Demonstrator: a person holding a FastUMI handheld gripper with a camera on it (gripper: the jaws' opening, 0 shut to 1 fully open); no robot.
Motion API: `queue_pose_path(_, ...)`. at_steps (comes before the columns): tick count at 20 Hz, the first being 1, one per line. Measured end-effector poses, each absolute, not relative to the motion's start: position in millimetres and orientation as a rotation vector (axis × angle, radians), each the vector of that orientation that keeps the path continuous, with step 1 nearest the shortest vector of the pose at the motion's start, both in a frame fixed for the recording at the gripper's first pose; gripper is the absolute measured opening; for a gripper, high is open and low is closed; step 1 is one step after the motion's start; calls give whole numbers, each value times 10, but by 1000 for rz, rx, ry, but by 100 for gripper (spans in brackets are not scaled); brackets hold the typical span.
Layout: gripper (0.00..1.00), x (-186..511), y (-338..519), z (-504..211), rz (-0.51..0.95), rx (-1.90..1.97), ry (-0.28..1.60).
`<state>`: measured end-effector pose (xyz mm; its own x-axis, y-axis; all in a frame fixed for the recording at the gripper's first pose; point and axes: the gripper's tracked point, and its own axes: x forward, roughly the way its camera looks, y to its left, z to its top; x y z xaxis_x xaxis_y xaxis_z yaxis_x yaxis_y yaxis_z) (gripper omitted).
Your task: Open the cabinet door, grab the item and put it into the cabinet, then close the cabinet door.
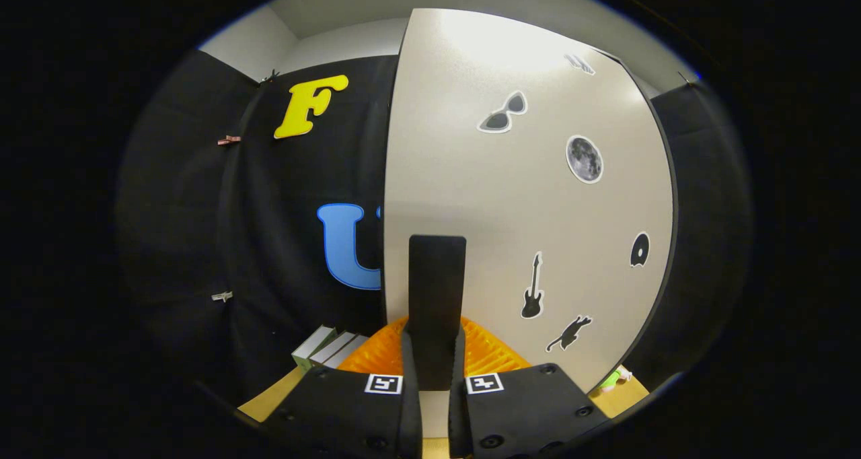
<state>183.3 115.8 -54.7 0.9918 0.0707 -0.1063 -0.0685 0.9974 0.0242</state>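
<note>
A: What did the booth look like around the tool?

B: Black cloth walls hung on both sides, with a pale ceiling above. A wooden table [279, 395] ran beneath the tool. The white cabinet door [525, 196] stood straight ahead and reached off to the right, its left edge rising just beyond the left finger. Stickers dotted its face: sunglasses [503, 114], a moon [584, 158], a guitar [532, 288] and a small running animal [569, 332].

A: Where was there open room?

B: Left of the door's edge the space lay open back to the cloth wall. Low down on that side, a few pale box-like items [327, 346] sat on the table, left of the fingers. Right of the door there was only a narrow strip of table, with a small green thing [611, 379] on it, too small to make out.

A: And the tool itself?

B: The tool [434, 361] was nearly closed, both fingers [408, 358] pressing on a black upright handle [436, 304] that stood between them against the door.

A: Anything else near the fingers?

B: An orange ribbed object [488, 351] showed behind the handle, spreading either side of the fingers. I couldn't tell whether it was the item to put away.
</note>
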Motion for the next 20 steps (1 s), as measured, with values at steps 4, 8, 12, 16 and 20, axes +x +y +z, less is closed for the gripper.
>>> queue_pose_path(4,19,1709,1112,-530,72,-7,107)
queue_pose_path(8,19,1478,1053,-459,92,4,102)
queue_pose_path(12,19,1326,993,-405,121,-2,94)
queue_pose_path(16,19,1189,925,-412,200,-5,97)
queue_pose_path(20,19,1061,828,-387,285,2,105)
